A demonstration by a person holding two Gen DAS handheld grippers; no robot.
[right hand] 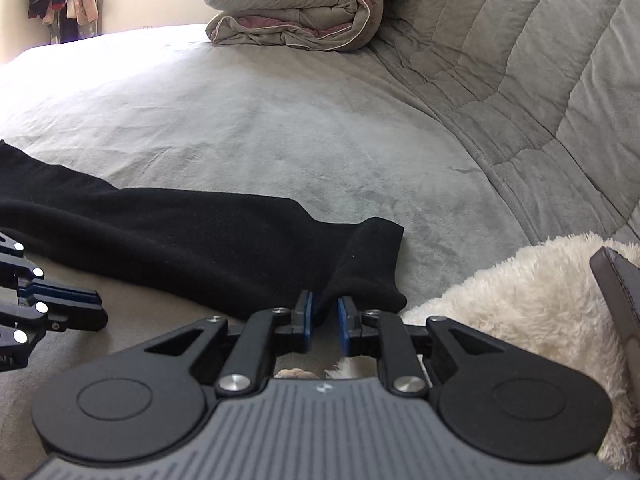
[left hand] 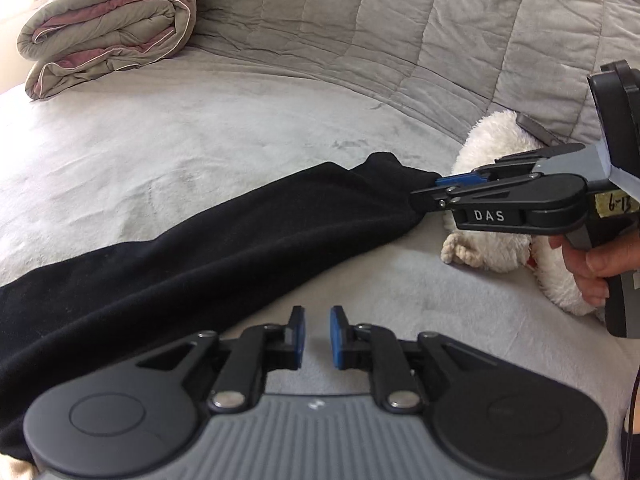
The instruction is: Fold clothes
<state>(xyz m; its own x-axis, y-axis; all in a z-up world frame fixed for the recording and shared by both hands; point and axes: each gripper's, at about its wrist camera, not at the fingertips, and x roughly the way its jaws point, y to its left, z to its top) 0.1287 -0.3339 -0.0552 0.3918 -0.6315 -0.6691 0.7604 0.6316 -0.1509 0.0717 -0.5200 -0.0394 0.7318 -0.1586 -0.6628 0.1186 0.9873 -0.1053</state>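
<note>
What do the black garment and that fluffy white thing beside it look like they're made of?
The black garment looks like a soft matte knit, perhaps cotton or fleece: it drapes limply, shows no shine and has a faintly fuzzy surface. The fluffy white thing looks like shaggy synthetic plush, as on a stuffed toy: long cream fibres stand out in tufts. The exact fibre of either cannot be told.

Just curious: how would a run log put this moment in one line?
left gripper: open, empty | right gripper: open, garment end between jaws | bed
</note>
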